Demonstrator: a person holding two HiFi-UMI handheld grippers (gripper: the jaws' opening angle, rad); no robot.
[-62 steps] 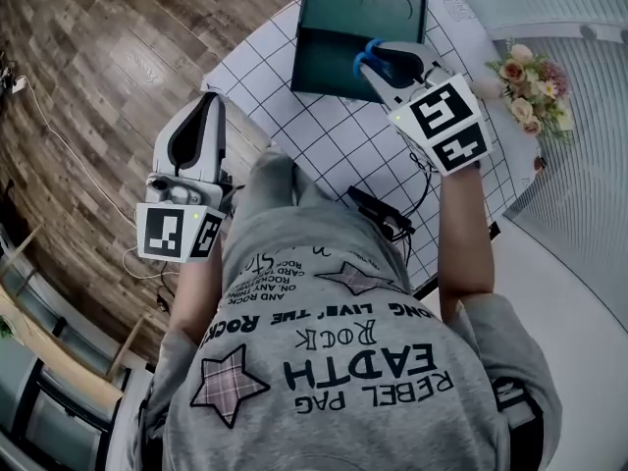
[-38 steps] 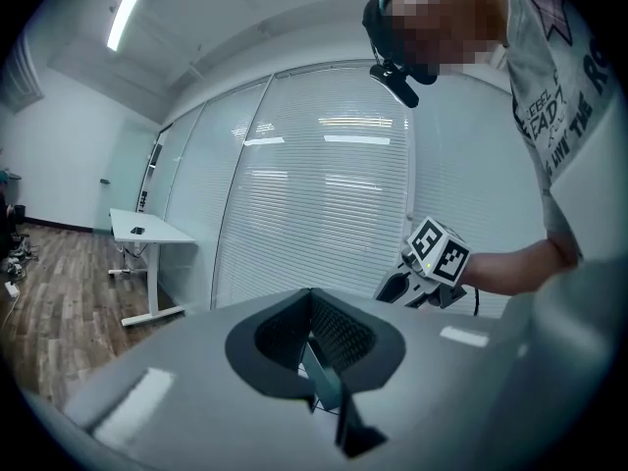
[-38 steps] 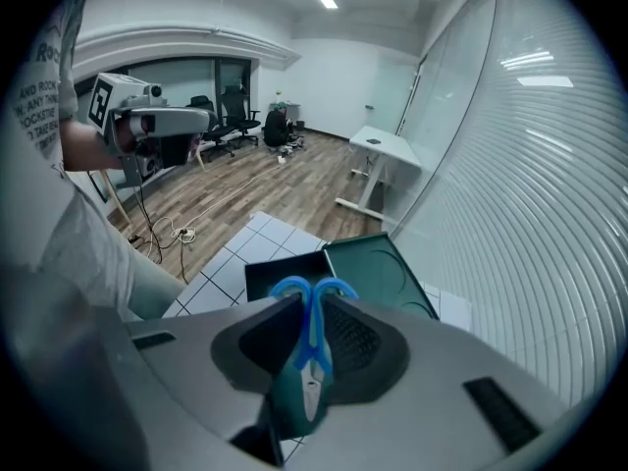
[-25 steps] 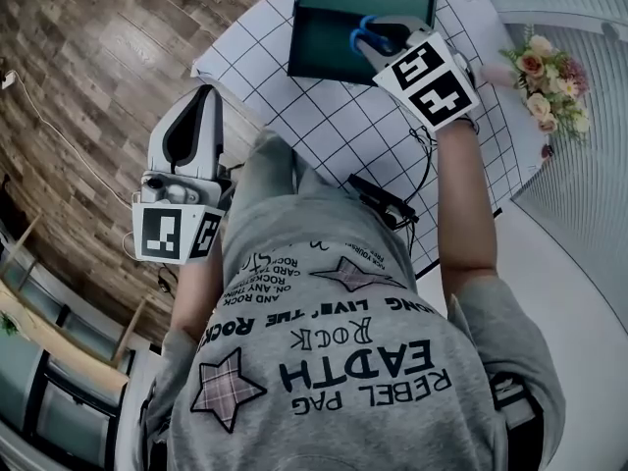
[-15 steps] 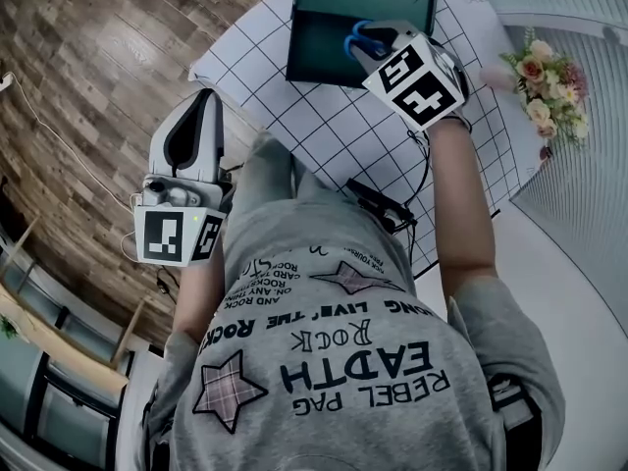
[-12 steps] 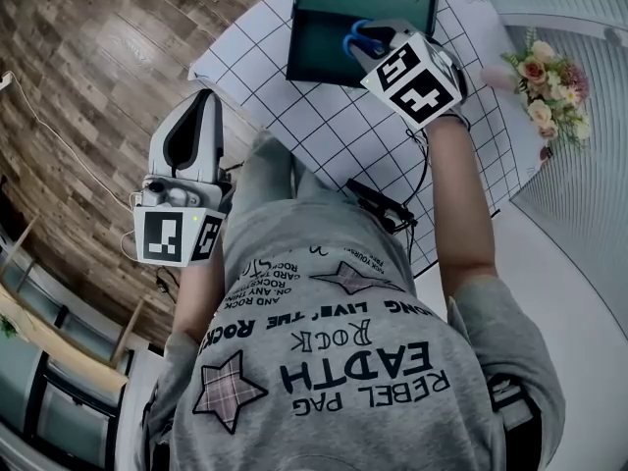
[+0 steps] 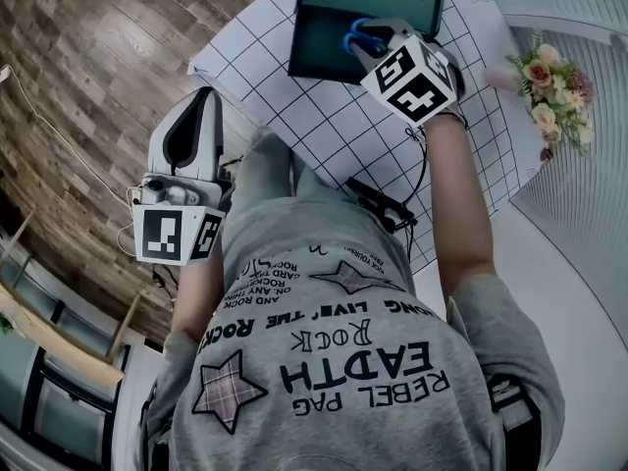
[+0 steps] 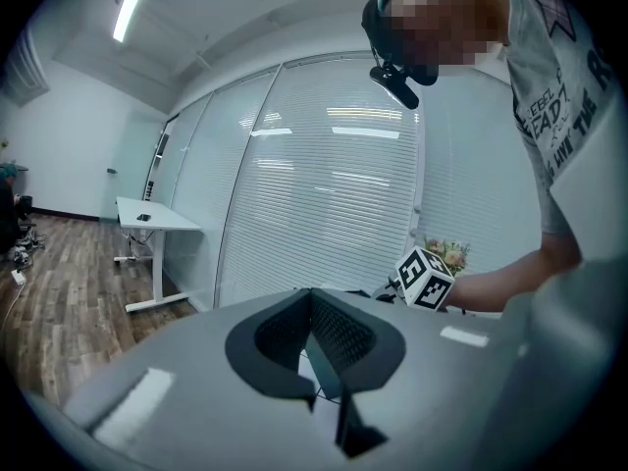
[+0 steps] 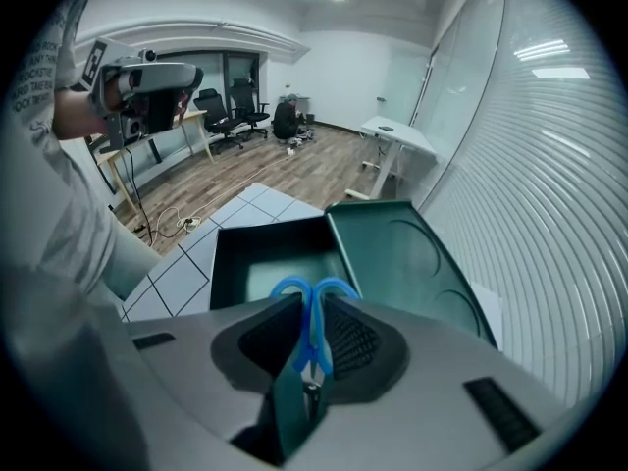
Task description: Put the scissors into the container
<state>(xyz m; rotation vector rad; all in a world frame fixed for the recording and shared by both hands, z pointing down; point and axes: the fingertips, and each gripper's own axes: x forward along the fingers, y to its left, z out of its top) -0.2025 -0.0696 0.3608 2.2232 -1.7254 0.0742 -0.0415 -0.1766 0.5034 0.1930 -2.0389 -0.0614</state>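
Observation:
Blue-handled scissors are clamped between the jaws of my right gripper, handles pointing out ahead. In the right gripper view the scissors stand upright in the right gripper, just above the dark green container, whose lid lies open to the right. In the head view the container sits at the far edge of the table, right under the scissors. My left gripper hangs off the table's left side, over the floor, jaws together and empty; it looks level toward the table.
A white grid-patterned cloth covers the table. A bunch of flowers stands at the right by the window blinds. A black cabled device lies at the near table edge. Wooden floor is to the left.
The right gripper has sunk with the scissors toward the container and rolled slightly. The left gripper has stayed where it was.

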